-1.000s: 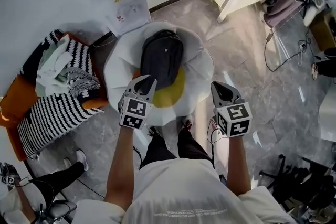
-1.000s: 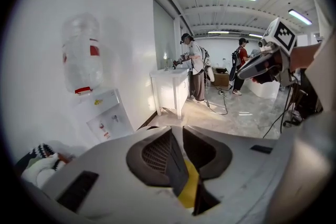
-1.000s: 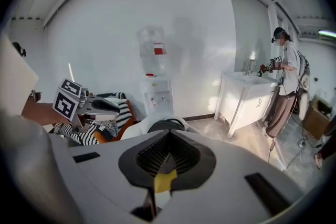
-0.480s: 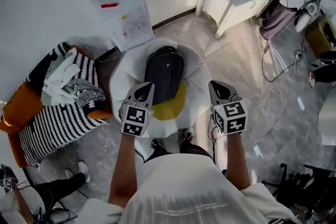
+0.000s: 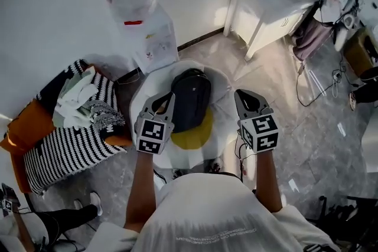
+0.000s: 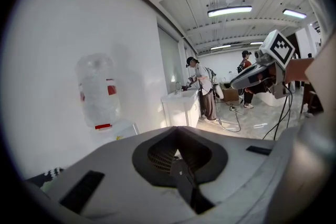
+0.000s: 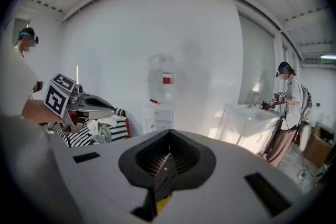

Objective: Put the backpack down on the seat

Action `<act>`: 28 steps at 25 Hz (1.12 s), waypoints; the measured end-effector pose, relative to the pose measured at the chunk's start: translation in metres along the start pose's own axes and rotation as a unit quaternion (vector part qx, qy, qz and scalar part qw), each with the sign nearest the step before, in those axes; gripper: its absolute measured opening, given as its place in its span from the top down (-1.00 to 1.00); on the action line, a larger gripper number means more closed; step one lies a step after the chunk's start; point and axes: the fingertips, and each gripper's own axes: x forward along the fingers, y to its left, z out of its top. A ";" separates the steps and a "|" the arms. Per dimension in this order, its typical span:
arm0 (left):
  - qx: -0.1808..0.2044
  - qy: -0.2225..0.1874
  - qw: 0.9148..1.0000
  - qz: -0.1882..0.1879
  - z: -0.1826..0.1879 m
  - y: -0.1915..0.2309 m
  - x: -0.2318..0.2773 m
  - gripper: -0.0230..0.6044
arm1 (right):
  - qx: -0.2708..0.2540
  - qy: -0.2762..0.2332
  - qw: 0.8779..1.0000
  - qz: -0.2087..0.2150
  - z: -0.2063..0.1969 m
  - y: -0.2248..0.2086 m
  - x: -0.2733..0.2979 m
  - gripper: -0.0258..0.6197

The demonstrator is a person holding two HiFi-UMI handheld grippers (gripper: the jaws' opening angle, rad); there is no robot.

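Since the left gripper's (image 5: 165, 98) jaws are pressed together with nothing between them, it is empty. The right gripper (image 5: 244, 95) is the same: jaws closed tight, holding nothing. Both are held level and look out across the room, so neither gripper view shows the task's thing.

The backpack (image 5: 190, 97) lies flat on the round white seat (image 5: 222, 84), over its middle and far edge. Its near end covers part of a yellow cushion (image 5: 193, 137) at the seat's near edge. Its long axis runs away from the person, near edge to far edge, slightly tilted. It lies ahead of and below the fingers, between the two grippers. The left gripper is nearer, its tip overlapping the backpack's left side in the head view; the right stands apart, off the seat's right edge.

Judged from this, the backpack is down on the seat and the grippers are clear of it.

Hard to tell: how high the left tip is above the backpack. The seat's base is hidden, and no straps can be made out.
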 end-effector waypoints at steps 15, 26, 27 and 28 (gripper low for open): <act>0.015 -0.078 0.995 0.060 0.079 0.036 -0.040 0.88 | -0.044 -0.081 0.995 0.033 0.079 0.021 -0.009 0.92; 0.028 -0.115 0.989 0.084 0.114 0.050 -0.076 0.88 | -0.071 -0.131 0.987 0.056 0.132 0.044 -0.022 0.92; 0.030 -0.118 0.989 0.084 0.116 0.051 -0.078 0.88 | -0.072 -0.134 0.987 0.059 0.135 0.047 -0.022 0.92; 0.032 -0.121 0.989 0.084 0.119 0.051 -0.081 0.88 | -0.074 -0.137 0.986 0.061 0.137 0.049 -0.023 0.92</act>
